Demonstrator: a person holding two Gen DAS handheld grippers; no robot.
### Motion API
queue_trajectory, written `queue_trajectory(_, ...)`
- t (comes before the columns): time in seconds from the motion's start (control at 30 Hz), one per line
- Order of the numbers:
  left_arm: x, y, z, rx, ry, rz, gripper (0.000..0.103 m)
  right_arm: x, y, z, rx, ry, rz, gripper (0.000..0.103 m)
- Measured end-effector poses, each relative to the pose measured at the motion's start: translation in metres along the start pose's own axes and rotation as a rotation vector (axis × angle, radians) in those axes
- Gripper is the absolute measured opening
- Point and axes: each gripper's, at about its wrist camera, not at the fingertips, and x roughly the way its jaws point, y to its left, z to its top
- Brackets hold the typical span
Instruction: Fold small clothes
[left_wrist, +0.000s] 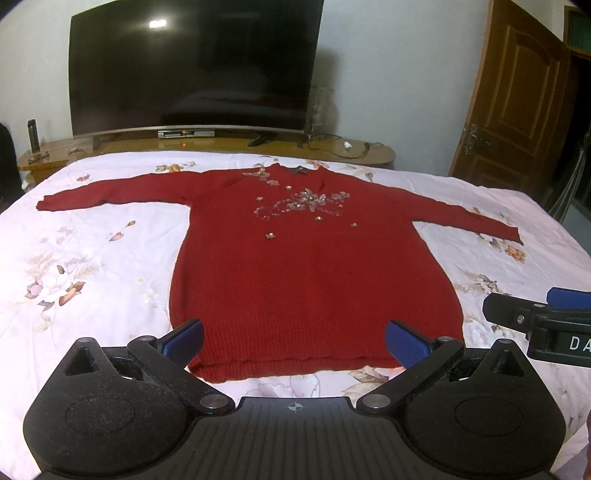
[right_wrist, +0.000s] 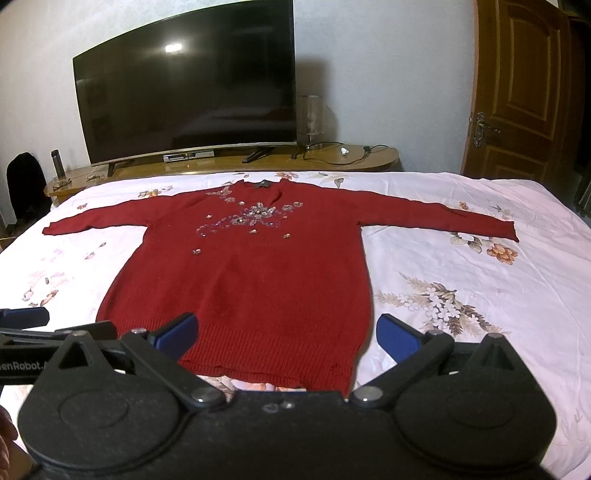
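Red knit sweater (left_wrist: 314, 266) lies flat, front up, on the bed (left_wrist: 85, 258), roughly centred between the side edges. Neckline points toward the far edge of the bed, ribbed hem toward the near edge. Both sleeves are spread outward: left sleeve (left_wrist: 110, 194) reaches toward the left edge, right sleeve (left_wrist: 469, 218) toward the right edge. Beaded floral decoration (left_wrist: 306, 201) sits on the chest, running up to one shoulder. Bed cover is white with a flower print.

Left claw (left_wrist: 293, 341): spread wide, blue pads apart, holding nothing. It hangs above the hem near the near edge; from the left wrist view its pads frame the hem's width, one pad over the hem's left corner, the other over the right part of the hem. Whether the pads touch the fabric cannot be told.

Right claw (right_wrist: 288, 338): spread wide as well, holding nothing. From the right wrist view it sits over the hem's right portion, one pad above the knit, the other above the bed cover just beside the sweater's right side.

The two claws are side by side, each visible at the edge of the other's view.

Beyond the far edge: wooden TV stand (right_wrist: 332, 157) carrying a large dark television (right_wrist: 184, 99), set-top box (right_wrist: 188, 156), clear glass vase (right_wrist: 309, 120). Wooden door (right_wrist: 517, 92) at the right.
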Motion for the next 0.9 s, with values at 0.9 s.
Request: queue_trajectory(0.9, -0.0033, -0.0017, -0.0020, 0.000, -0.006, -0.001, 0.103, -0.0004, 0.0015, 0.0007, -0.004, -0.003, -0.002, 0.102)
